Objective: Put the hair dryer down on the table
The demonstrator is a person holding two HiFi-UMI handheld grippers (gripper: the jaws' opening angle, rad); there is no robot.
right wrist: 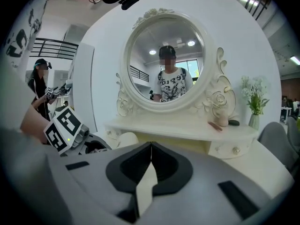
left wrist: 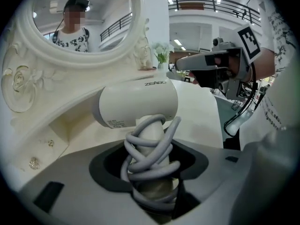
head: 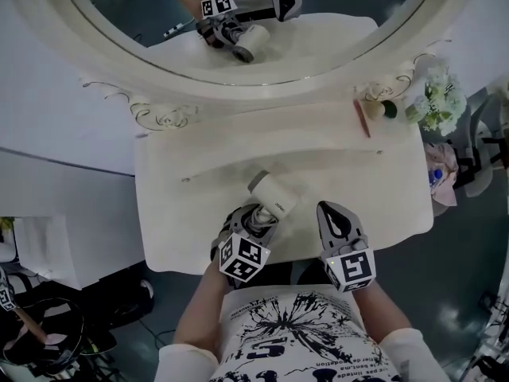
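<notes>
Over the table (head: pixel 199 161), the left tool (head: pixel 257 216) clamped the hair dryer (head: pixel 274 194) by its handle; the right tool (head: pixel 332 210) — jaws together — held nothing.

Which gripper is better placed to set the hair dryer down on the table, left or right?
Left. The left gripper is clamped on the hair dryer over the table, so it likely only needs to lower and let go. The right gripper is shut and empty beside it.
</notes>
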